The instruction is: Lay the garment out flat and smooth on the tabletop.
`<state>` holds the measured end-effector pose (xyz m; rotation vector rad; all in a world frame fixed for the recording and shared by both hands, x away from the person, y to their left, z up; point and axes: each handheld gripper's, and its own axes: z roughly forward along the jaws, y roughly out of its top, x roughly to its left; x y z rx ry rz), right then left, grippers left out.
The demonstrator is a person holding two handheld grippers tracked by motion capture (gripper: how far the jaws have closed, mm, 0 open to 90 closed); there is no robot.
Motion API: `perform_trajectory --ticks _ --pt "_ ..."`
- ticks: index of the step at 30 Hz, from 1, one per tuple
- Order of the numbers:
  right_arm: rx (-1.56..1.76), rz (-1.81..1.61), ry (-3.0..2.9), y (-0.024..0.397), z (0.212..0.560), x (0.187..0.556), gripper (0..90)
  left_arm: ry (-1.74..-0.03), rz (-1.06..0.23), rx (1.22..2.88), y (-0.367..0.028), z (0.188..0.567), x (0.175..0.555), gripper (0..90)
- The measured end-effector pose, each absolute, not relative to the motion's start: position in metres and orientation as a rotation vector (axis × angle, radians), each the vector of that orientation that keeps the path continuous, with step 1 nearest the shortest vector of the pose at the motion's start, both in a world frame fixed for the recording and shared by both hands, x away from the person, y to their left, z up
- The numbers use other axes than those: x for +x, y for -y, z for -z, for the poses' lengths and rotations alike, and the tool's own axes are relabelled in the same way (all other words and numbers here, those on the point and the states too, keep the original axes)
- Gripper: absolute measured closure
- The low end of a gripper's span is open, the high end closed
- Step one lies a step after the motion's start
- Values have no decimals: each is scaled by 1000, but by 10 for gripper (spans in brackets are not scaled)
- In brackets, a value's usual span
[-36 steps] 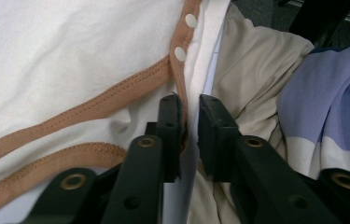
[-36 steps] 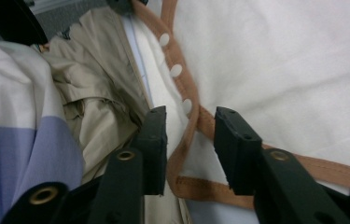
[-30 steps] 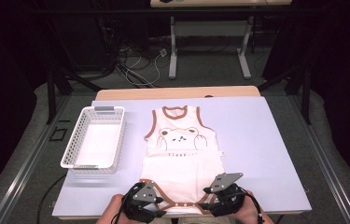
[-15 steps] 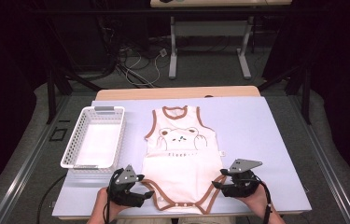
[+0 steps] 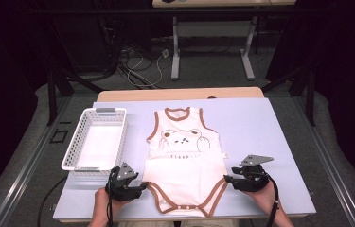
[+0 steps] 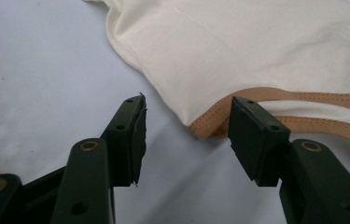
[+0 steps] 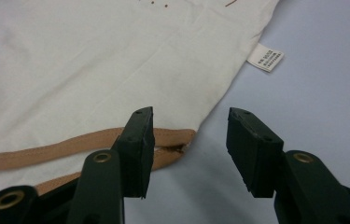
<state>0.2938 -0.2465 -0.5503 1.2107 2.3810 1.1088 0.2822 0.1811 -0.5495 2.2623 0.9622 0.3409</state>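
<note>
Bodysuit (image 5: 187,161) flat at centre frame on the lilac table (image 5: 270,127), basket (image 5: 97,139) to its left. Left gripper (image 5: 139,187) at lower-left hip corner, right gripper (image 5: 229,180) at lower-right corner. Both jaw pairs apart, just been closing (brown trim corner between each, not yet pinched).
</note>
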Motion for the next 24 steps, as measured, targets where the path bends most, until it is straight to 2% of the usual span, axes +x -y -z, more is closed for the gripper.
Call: perform_trajectory --ticks 7,11,14,20,24 --pt "1202 -1103 -2376 244 554 296 595 -962 -310 2246 -182 554 290 470" --pt "1184 -1096 -2385 241 554 298 618 -962 -296 2247 -181 556 293 515" --pt "1175 -1076 -2394 239 555 300 629 -952 -289 2236 -181 557 294 576" --pt "1194 -1096 -2407 239 559 302 654 -913 -261 2231 -178 559 289 768" --pt "1197 -1100 -2400 242 560 303 684 -892 -252 2227 -178 560 291 823"
